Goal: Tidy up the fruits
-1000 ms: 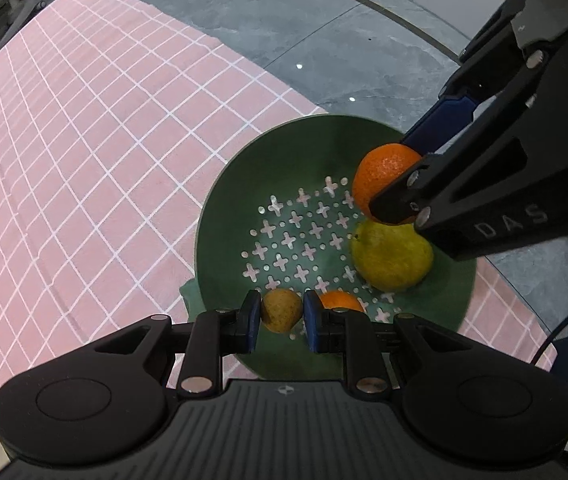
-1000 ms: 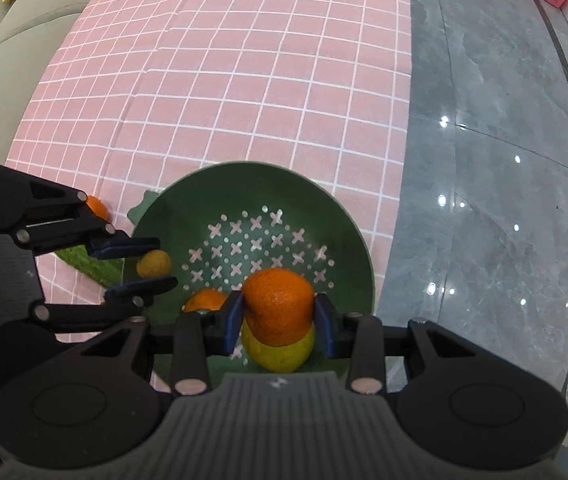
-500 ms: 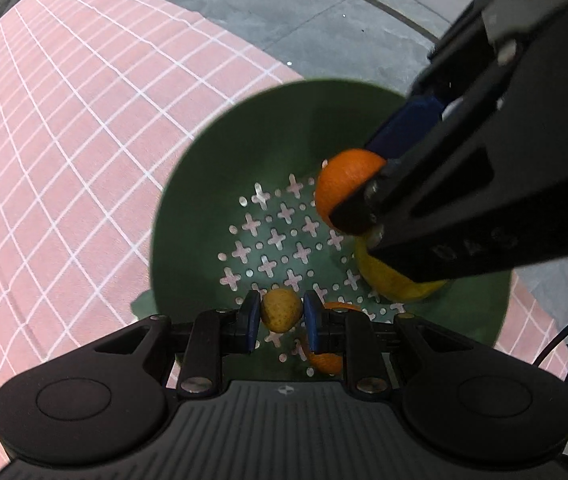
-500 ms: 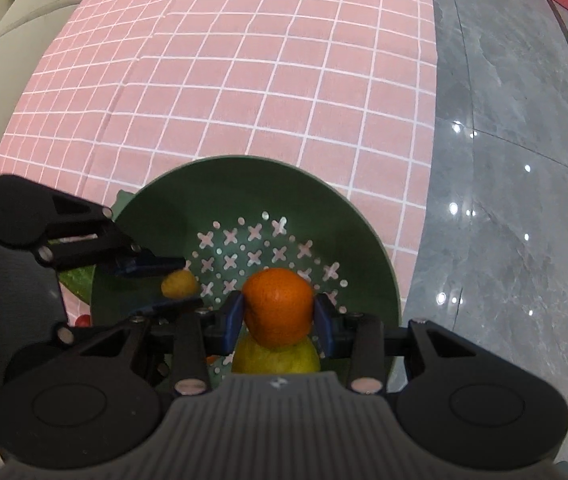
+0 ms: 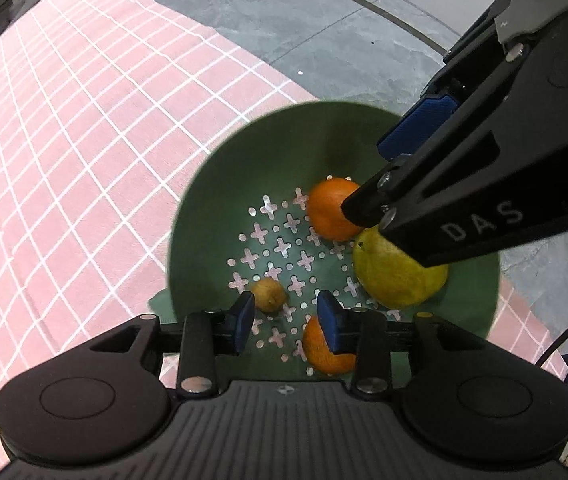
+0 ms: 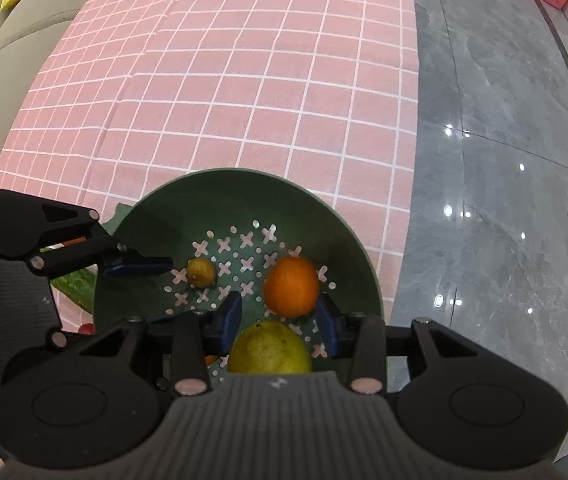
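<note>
Fruits lie in the green perforated bowl (image 6: 152, 240), which stands on the pink checked cloth (image 6: 244, 80) near the grey stone floor (image 6: 503, 160). Inside are an orange (image 6: 291, 286), a yellow-green pear (image 6: 270, 348), a small brownish-yellow fruit (image 6: 201, 273) and a second orange (image 5: 321, 350), partly hidden behind the left gripper's finger.

The left gripper (image 5: 285, 316) hangs over the near part of the bowl with its blue pads spread; nothing is between them, and the small fruit lies on the bowl floor just beside the left pad. The right gripper (image 6: 278, 318) also has its fingers spread. The orange sits in front of them, between the tips, but I judge it rests on the bowl and is not pinched.

The step in hand looks like the release: two fruits are set down and both grippers are free. The next move probably calls for lifting both grippers straight up out of the bowl without pushing the round fruits, which can roll easily, and then looking for any fruit outside. Something red and something green show at the left edge of the bowl in the right wrist view, but I cannot tell what they are.

The only readable writing is "DAS" on the side of the right gripper in the left wrist view.
</note>
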A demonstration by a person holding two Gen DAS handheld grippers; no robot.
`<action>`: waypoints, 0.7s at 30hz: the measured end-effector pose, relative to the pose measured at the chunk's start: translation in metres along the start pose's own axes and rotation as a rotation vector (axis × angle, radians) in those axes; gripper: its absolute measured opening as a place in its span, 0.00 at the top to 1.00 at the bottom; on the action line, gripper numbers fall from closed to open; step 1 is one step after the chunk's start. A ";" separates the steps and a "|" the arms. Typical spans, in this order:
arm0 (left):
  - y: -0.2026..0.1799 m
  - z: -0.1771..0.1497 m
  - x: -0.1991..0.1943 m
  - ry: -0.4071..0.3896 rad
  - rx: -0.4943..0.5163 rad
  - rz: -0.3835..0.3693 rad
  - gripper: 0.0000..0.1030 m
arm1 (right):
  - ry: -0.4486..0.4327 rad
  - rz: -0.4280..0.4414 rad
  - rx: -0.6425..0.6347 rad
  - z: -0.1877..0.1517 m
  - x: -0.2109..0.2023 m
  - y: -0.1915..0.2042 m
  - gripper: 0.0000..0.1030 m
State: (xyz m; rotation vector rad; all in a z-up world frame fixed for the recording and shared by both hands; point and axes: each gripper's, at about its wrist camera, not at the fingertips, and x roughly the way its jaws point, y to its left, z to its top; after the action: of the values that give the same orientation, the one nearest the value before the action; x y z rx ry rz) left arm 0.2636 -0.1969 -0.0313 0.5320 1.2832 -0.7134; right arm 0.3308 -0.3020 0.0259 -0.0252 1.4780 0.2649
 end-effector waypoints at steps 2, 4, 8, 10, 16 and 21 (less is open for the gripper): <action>-0.002 -0.002 -0.010 -0.009 0.001 0.012 0.58 | -0.008 -0.004 -0.003 -0.002 -0.009 0.002 0.63; -0.002 -0.004 -0.023 -0.021 -0.001 0.026 0.58 | -0.019 -0.011 -0.007 -0.005 -0.021 0.006 0.63; -0.003 -0.010 -0.052 -0.048 -0.007 0.061 0.58 | -0.047 -0.019 -0.016 -0.013 -0.048 0.015 0.63; -0.004 -0.015 -0.069 -0.063 -0.012 0.079 0.57 | -0.063 -0.021 -0.023 -0.018 -0.062 0.020 0.63; -0.006 -0.042 -0.117 -0.111 -0.027 0.132 0.57 | -0.112 -0.026 -0.054 -0.036 -0.106 0.042 0.63; 0.000 -0.085 -0.147 -0.153 -0.088 0.121 0.57 | -0.145 -0.016 -0.083 -0.061 -0.133 0.068 0.63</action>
State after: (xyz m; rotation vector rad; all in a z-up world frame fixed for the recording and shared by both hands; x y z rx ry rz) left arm 0.1883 -0.1103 0.0940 0.4698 1.1246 -0.5826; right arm 0.2488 -0.2681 0.1607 -0.0835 1.3216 0.3091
